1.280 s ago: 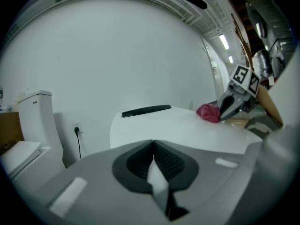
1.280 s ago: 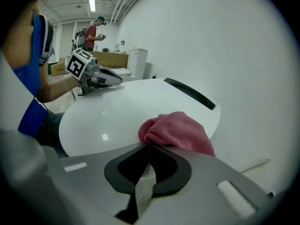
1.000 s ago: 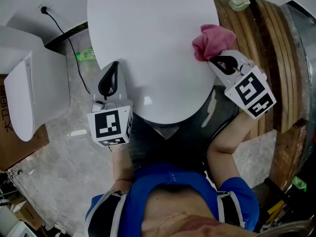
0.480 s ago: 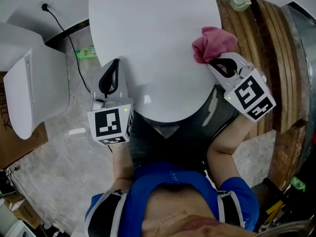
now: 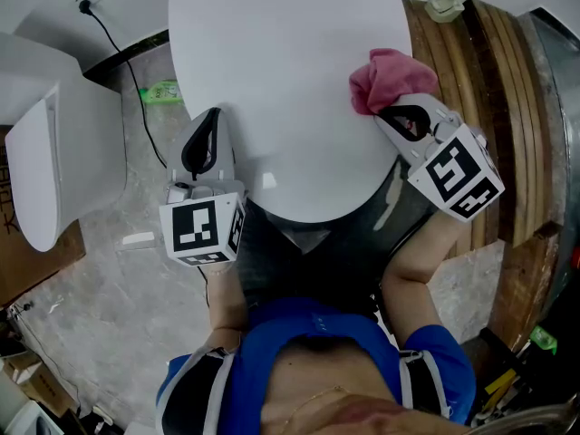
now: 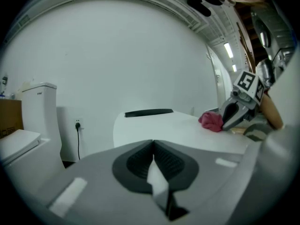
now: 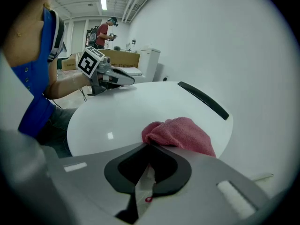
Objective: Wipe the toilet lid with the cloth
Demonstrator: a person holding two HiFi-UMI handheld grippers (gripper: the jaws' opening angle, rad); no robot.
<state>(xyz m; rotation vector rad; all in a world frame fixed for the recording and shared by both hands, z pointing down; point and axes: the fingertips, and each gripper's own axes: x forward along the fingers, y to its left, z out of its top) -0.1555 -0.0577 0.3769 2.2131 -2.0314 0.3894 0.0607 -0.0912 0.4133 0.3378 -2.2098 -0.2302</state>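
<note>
The white toilet lid point(image 5: 281, 80) is closed and fills the top middle of the head view. A crumpled pink cloth point(image 5: 385, 75) lies on its right edge. My right gripper point(image 5: 381, 114) is shut on the near end of the cloth point(image 7: 180, 132), which bunches just past its tips point(image 7: 150, 145). My left gripper point(image 5: 210, 116) sits at the lid's left edge, shut with nothing between its jaws point(image 6: 153, 142). From the left gripper view the cloth point(image 6: 212, 121) shows across the lid point(image 6: 159, 125).
A second white toilet point(image 5: 54, 152) stands at the left, with a black power cable point(image 5: 118, 62) and a green item point(image 5: 161, 91) on the floor between. Wooden planks point(image 5: 489, 89) lie to the right. A person point(image 7: 104, 32) stands far back.
The right gripper and the cloth have edged slightly inward over the lid. The left gripper has stayed where it was.
</note>
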